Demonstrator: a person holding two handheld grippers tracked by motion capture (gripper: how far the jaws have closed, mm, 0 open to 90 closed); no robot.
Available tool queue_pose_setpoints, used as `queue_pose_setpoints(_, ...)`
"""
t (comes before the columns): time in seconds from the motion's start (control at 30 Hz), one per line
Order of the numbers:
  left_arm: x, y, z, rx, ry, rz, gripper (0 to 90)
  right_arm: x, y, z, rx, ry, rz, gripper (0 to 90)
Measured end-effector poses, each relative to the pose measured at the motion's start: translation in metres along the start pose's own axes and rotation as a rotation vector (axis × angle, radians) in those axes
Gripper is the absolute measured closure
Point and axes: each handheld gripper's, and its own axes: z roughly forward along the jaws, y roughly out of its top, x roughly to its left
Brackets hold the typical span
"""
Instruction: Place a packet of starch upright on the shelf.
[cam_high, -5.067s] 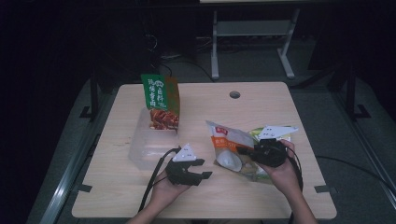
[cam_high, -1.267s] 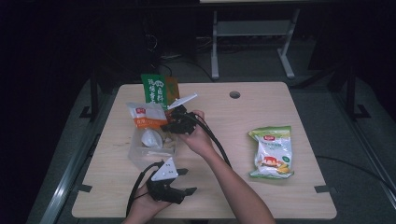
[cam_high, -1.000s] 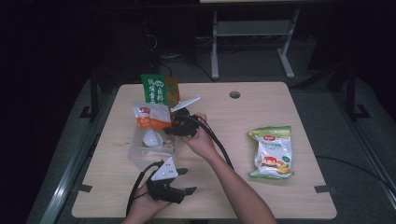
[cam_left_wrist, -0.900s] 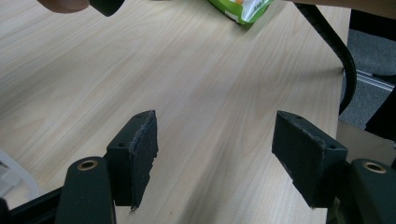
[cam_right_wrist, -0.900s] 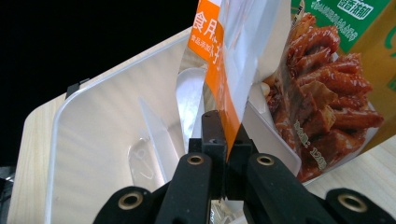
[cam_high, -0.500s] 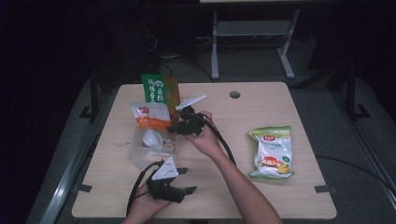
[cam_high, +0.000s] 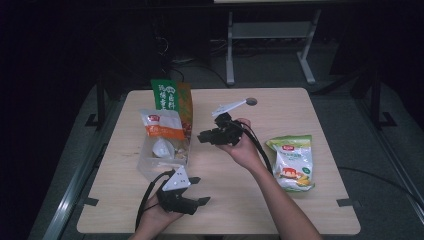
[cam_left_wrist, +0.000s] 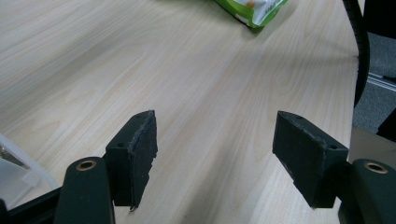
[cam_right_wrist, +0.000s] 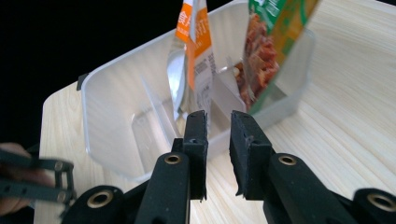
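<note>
A clear plastic bin (cam_high: 150, 167) stands at the table's left. An orange-and-white snack bag (cam_high: 162, 127) and a taller green bag (cam_high: 172, 97) stand upright inside it. My right gripper (cam_high: 202, 136) hovers just right of the bin and points at it. Its jaws have just been opening and stand a little apart with nothing between them. In the right gripper view, the gripper (cam_right_wrist: 218, 140) faces the bin (cam_right_wrist: 107, 107) and the orange bag (cam_right_wrist: 191, 46). My left gripper (cam_high: 201, 190) rests open near the front edge, its jaws wide over bare wood (cam_left_wrist: 215, 154).
A green-and-yellow chip bag (cam_high: 292, 162) lies flat at the right of the table; its corner (cam_left_wrist: 252, 9) shows in the left gripper view. A round hole (cam_high: 251, 101) sits near the table's far edge. Black cables trail from both grippers. A metal stand (cam_high: 270, 35) is behind the table.
My right gripper has let go of the orange-and-white bag, which now stands in the bin, and has drawn back to the right and slightly up. The left gripper has kept still.
</note>
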Motion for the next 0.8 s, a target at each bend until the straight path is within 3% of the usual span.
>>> queue_pose_setpoints(0.43,-0.001,0.001,0.002,-0.012,-0.011,-0.006,30.4,-0.017,-0.025,-0.048,0.004,-0.046,0.05,71.5)
queue_pose_setpoints(0.8,0.0,0.002,0.002,0.005,-0.006,0.013,30.3,-0.027,-0.047,-0.076,0.015,-0.075,0.096,63.1)
